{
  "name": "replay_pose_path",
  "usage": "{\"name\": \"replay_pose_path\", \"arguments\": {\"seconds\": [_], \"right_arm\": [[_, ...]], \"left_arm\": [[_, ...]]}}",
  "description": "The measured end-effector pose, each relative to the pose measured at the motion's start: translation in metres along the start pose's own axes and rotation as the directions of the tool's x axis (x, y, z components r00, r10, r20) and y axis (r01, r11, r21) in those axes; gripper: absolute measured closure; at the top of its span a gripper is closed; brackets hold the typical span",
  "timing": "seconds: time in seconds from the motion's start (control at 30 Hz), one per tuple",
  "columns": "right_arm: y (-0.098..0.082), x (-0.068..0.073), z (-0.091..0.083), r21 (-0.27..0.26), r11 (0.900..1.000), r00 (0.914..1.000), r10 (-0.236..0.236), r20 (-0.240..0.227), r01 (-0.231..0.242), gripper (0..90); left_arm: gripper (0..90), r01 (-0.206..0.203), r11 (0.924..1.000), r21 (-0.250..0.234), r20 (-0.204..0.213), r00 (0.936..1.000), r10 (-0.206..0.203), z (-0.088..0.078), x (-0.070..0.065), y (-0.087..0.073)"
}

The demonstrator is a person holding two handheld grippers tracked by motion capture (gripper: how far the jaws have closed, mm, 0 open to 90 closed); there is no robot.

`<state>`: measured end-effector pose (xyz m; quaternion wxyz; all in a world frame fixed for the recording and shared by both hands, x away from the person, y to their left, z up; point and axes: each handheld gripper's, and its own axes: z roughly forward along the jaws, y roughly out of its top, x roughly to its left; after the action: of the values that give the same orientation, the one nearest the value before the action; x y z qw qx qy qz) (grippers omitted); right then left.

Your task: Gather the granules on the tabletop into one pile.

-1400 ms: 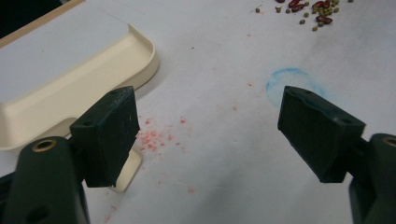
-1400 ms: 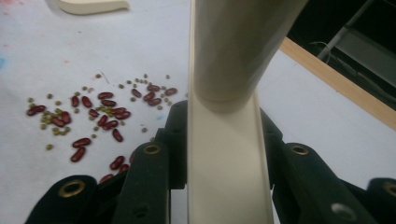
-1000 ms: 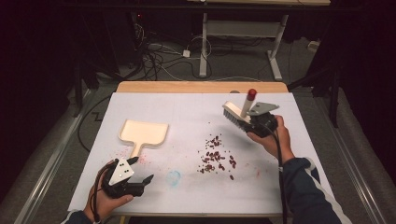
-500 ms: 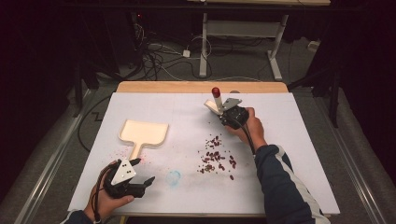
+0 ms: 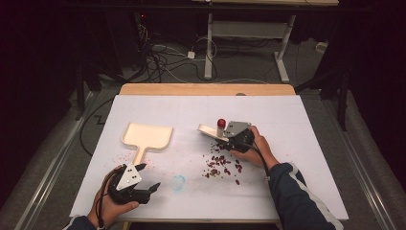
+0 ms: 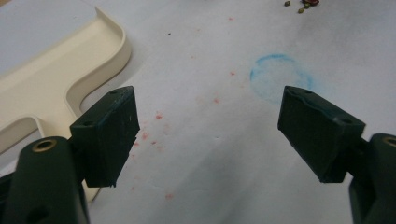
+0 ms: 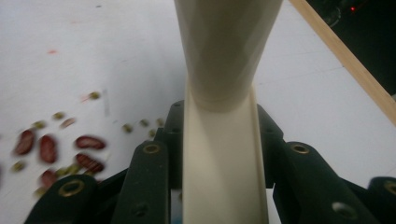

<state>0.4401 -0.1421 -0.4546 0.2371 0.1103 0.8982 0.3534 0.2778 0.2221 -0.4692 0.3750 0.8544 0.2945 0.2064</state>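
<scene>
From the high view, the right tool (image 5: 229,137) is clenched on the handle of a cream brush (image 5: 210,131), whose long axis runs toward ten o'clock; the scattered beans (image 5: 222,166) lie on the counter (image 5: 306,158) just at six o'clock from it, well nearer this hand. The dustpan (image 5: 146,136) waits at nine o'clock, beside the left tool (image 5: 143,178). In the left gripper view, the left tool (image 6: 205,135) is released, jaws wide over bare paper. In the right gripper view, the handle (image 7: 224,154) sits pinched, beans (image 7: 60,151) at nine o'clock.
</scene>
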Motion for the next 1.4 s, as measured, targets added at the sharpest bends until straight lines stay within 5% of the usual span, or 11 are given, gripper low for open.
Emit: {"name": "replay_pose_path", "arguments": {"seconds": [0.4,0.63,0.87,1.07,1.2,1.4], "right_arm": [[-0.019,0.028,-0.042,-0.066,0.997,0.9900,-0.042,-0.135,0.033,66.7],[-0.023,0.036,-0.057,-0.074,0.996,0.9847,-0.053,-0.166,0.041,66.8],[-0.021,0.033,-0.063,-0.094,0.995,0.9940,-0.045,-0.100,0.035,67.1],[-0.019,0.023,-0.075,-0.137,0.990,0.9993,0.021,-0.030,-0.025,67.2],[-0.018,0.022,-0.082,-0.093,0.995,0.9974,0.047,0.055,-0.042,67.2],[-0.011,0.027,-0.076,0.045,0.997,0.9856,0.049,0.162,-0.057,67.2]], "left_arm": [[19.8,-0.022,0.9996,0.017,0.007,0.9997,0.022,0.001,-0.006,0.002],[19.8,-0.037,0.9991,0.022,0.015,0.9992,0.036,0.002,-0.009,0.004],[19.9,-0.043,0.9986,0.028,0.016,0.9989,0.043,0.002,-0.009,0.003],[19.9,-0.053,0.9982,0.027,0.012,0.9985,0.053,0.001,-0.010,0.004],[19.9,-0.054,0.9982,0.027,0.011,0.9985,0.054,0.000,-0.010,0.004],[19.9,-0.062,0.9976,0.032,0.011,0.9981,0.061,0.001,-0.010,0.005]]}}
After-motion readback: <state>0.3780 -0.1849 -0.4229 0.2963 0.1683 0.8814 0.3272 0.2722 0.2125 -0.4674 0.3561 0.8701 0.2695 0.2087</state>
